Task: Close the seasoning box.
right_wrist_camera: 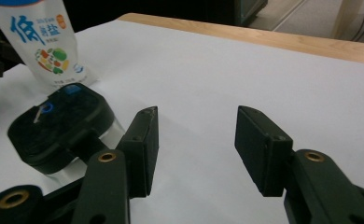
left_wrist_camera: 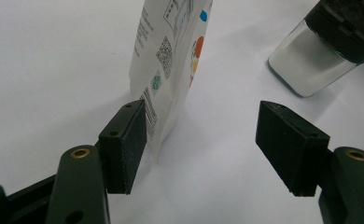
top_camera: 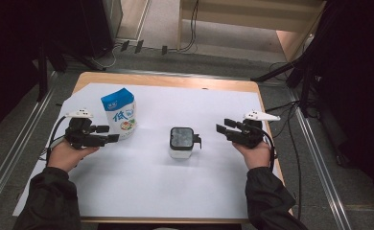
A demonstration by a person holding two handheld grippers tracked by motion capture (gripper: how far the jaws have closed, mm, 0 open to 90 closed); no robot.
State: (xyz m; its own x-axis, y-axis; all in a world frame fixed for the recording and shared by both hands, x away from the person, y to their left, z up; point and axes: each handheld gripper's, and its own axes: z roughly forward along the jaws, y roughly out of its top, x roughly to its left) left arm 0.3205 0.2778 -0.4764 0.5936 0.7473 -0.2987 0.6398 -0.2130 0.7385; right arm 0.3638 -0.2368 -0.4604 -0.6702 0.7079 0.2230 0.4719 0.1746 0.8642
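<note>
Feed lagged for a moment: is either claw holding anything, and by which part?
Nothing is held. The left claw stands open beside the bag's bottom edge; the right claw is open over bare paper.

Bare white paper (top_camera: pixel 142 187) lies before my hands; the salt pouch (top_camera: pixel 119 113) and black-lidded jar (top_camera: pixel 181 142) stand between my grippers, well apart.
</note>
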